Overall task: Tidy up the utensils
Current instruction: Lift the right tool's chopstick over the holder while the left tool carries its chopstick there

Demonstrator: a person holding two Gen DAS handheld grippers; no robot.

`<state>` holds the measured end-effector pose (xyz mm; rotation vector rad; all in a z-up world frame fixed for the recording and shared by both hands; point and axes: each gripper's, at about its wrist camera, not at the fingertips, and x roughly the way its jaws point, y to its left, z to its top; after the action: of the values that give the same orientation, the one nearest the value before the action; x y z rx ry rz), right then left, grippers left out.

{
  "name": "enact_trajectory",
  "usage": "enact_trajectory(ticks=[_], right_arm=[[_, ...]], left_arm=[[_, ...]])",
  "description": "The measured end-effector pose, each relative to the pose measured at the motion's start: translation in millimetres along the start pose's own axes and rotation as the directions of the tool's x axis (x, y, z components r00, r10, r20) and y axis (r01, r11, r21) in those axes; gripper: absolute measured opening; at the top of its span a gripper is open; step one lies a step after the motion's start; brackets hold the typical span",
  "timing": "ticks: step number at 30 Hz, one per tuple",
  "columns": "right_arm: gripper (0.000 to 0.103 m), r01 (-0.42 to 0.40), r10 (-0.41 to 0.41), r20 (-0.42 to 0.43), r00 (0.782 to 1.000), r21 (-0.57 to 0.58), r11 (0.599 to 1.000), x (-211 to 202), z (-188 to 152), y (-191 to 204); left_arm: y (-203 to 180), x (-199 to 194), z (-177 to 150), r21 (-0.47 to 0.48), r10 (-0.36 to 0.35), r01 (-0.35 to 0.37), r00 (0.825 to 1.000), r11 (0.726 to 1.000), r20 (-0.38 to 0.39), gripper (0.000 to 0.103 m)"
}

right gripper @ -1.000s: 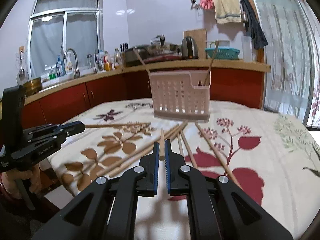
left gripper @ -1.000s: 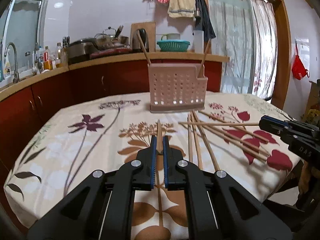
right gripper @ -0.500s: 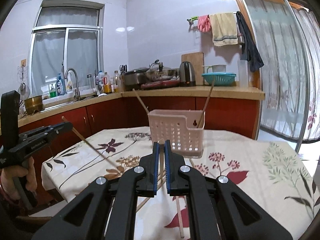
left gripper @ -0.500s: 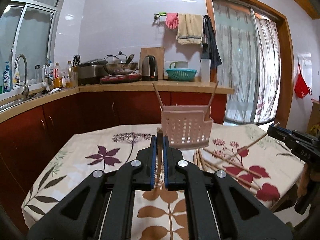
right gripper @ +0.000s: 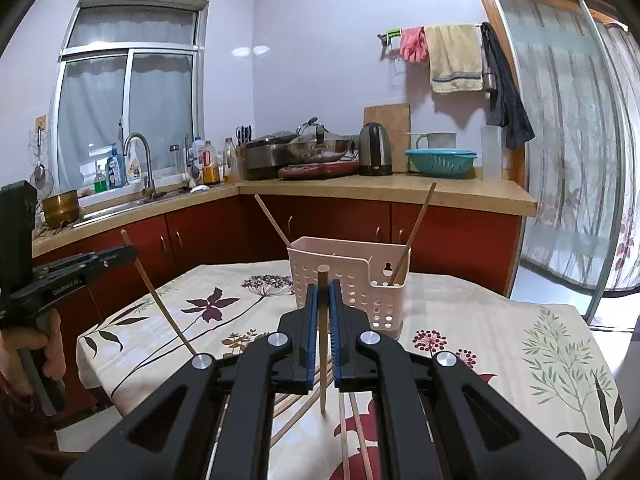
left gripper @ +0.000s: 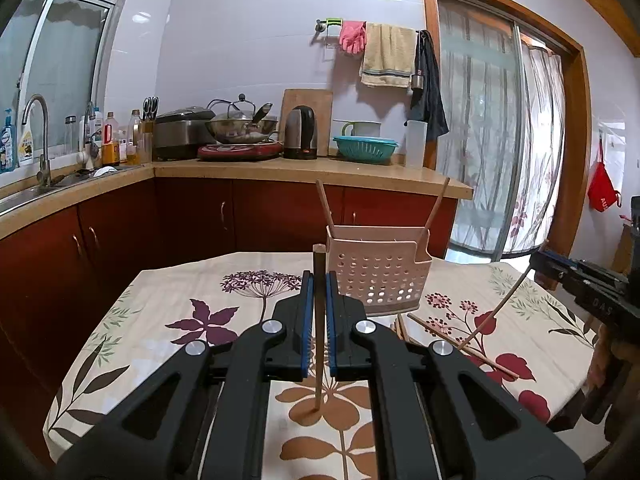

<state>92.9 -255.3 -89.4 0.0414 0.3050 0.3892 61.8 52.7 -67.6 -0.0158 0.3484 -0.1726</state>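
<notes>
Pale walls point(left gripper: 248, 40) were lit from above. Red cabinets point(right gripper: 452, 236) were topped by a tan counter point(left gripper: 304, 168); a curtained window point(right gripper: 128, 108) and sliding door point(left gripper: 500, 140) were seen.

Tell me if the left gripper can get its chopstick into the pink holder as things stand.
Probably yes. The left gripper is shut on a chopstick, the holder stands just ahead with its top open, and nothing lies between them.

White letters "DAS" show on the right gripper point(left gripper: 600, 288); other print is too small to read.
</notes>
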Motion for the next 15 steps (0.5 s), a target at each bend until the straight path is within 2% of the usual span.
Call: enact_trajectory(ticks=[8,15], right_arm=[[0.006,-0.005,0.005,0.005,1.000,0.003,1.000,12.7,12.1,-3.2],[0.006,-0.015,0.014,0.059,0.998,0.013,1.000,16.1,44.0,-15.2]], left_arm=[[6.0,13.9,13.1,-0.025,-0.035,0.035,0.999,0.999,-0.009,0.007],[4.8,22.1,47.1,-0.045,-0.097,0.099,0.995,0.994,0.038,0.007]])
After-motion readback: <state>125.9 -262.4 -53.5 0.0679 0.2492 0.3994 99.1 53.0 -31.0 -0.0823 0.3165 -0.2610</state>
